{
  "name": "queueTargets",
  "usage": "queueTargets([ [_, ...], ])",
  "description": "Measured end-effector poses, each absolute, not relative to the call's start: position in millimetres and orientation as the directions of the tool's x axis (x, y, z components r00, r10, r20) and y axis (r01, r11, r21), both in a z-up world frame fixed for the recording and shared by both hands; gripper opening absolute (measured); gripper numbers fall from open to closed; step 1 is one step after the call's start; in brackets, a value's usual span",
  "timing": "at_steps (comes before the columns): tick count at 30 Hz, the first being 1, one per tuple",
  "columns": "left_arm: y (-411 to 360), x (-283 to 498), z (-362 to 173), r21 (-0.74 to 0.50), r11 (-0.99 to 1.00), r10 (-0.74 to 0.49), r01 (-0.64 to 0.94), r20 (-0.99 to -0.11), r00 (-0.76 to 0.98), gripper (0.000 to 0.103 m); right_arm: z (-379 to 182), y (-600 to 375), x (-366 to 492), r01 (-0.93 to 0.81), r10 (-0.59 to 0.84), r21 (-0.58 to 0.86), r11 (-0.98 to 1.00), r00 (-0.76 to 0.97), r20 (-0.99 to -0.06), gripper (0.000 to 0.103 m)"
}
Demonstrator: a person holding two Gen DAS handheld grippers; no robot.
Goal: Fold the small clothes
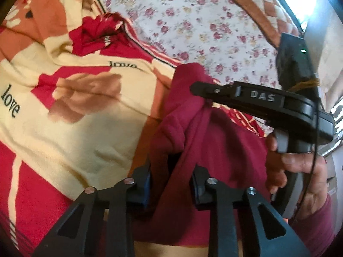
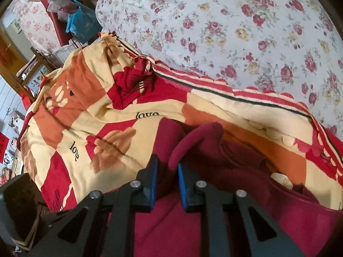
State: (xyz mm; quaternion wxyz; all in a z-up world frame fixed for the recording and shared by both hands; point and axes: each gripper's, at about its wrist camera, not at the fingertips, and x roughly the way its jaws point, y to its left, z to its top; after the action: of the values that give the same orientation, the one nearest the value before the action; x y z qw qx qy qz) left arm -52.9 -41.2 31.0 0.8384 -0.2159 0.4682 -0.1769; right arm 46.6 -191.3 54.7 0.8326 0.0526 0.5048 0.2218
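Observation:
A dark red garment (image 1: 214, 145) lies bunched on a cream, red and orange blanket (image 1: 75, 98). My left gripper (image 1: 171, 169) is shut on a fold of the garment, with cloth filling the gap between its fingers. In the left wrist view the right gripper (image 1: 199, 90) reaches in from the right, held by a hand (image 1: 300, 171), and is pinched on the garment's upper edge. In the right wrist view the right gripper (image 2: 168, 167) is shut on a raised fold of the garment (image 2: 214, 150), which spreads right and down over the blanket (image 2: 107, 115).
A white bedspread (image 1: 193, 25) with red roses lies beyond the blanket; it also shows in the right wrist view (image 2: 235, 32). A quilted brown-trimmed pillow (image 1: 263, 6) sits at the far right. Bags and clutter (image 2: 72, 17) stand past the bed's far left.

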Motion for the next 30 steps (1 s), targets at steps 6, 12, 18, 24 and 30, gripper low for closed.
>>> queueTargets([
  [6, -42, -54, 33, -0.528, 0.843, -0.505, 0.108, -0.704, 0.499, 0.003, 54, -193, 52, -0.269, 0.419, 0.337, 0.902, 0.361, -0.833, 0.031],
  [12, -42, -54, 33, -0.534, 0.837, -0.516, 0.119, -0.699, 0.495, 0.002, 55, -184, 56, -0.227, 0.411, 0.35, 0.909, 0.338, -0.847, 0.08],
  [18, -43, -56, 34, -0.531, 0.837, -0.519, 0.129, -0.699, 0.492, 0.002, 35, -149, 70, -0.232, 0.354, 0.296, 0.927, 0.268, -0.896, 0.087],
  [24, -43, -55, 32, -0.515, 0.849, -0.504, 0.122, -0.715, 0.485, 0.002, 16, -126, 66, -0.288, 0.223, 0.134, 0.948, 0.302, -0.927, 0.08],
  [30, -44, -54, 28, -0.479, 0.874, -0.457, 0.084, -0.749, 0.48, 0.016, 29, -162, 58, -0.29, 0.337, 0.246, 0.925, 0.325, -0.884, 0.04],
])
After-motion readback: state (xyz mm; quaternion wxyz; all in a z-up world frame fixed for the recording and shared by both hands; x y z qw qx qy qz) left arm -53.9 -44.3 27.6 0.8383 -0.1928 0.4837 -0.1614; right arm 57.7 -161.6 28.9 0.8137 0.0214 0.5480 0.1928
